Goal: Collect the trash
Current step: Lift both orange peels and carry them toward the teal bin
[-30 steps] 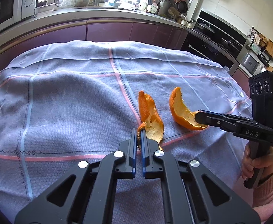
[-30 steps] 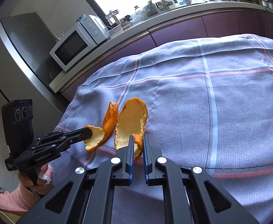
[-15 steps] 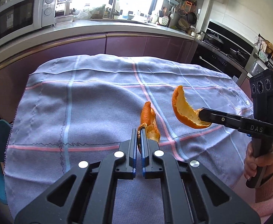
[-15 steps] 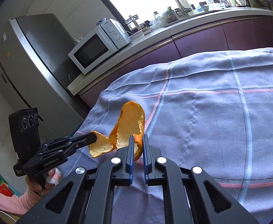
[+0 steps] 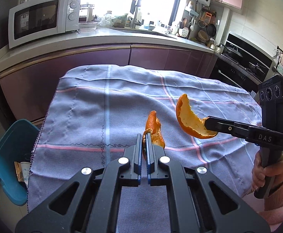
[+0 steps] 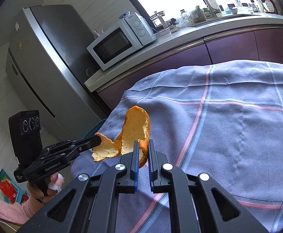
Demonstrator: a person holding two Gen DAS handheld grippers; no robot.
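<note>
In the left wrist view my left gripper (image 5: pixel 144 135) is shut on a narrow strip of orange peel (image 5: pixel 154 125), held clear above the lilac checked tablecloth (image 5: pixel 83 116). To its right my right gripper (image 5: pixel 206 122) pinches a wider, curved piece of orange peel (image 5: pixel 188 119), also off the cloth. The right wrist view shows the right gripper (image 6: pixel 143 141) shut on that wide peel (image 6: pixel 135 126). There the left gripper (image 6: pixel 97 138) comes in from the left with its strip (image 6: pixel 104 151). The two peels hang close together near the table's left edge.
A blue bin (image 5: pixel 5 155) holding a wrapper stands on the floor by the table's left edge. Beyond the table runs a counter with a microwave (image 5: pixel 42 19) and a fridge (image 6: pixel 44 58). A hand in a pink sleeve (image 5: pixel 267 176) grips the right handle.
Both grippers have risen off the cloth with their peels and moved toward the table's left edge. The blue bin has come into the left wrist view.
</note>
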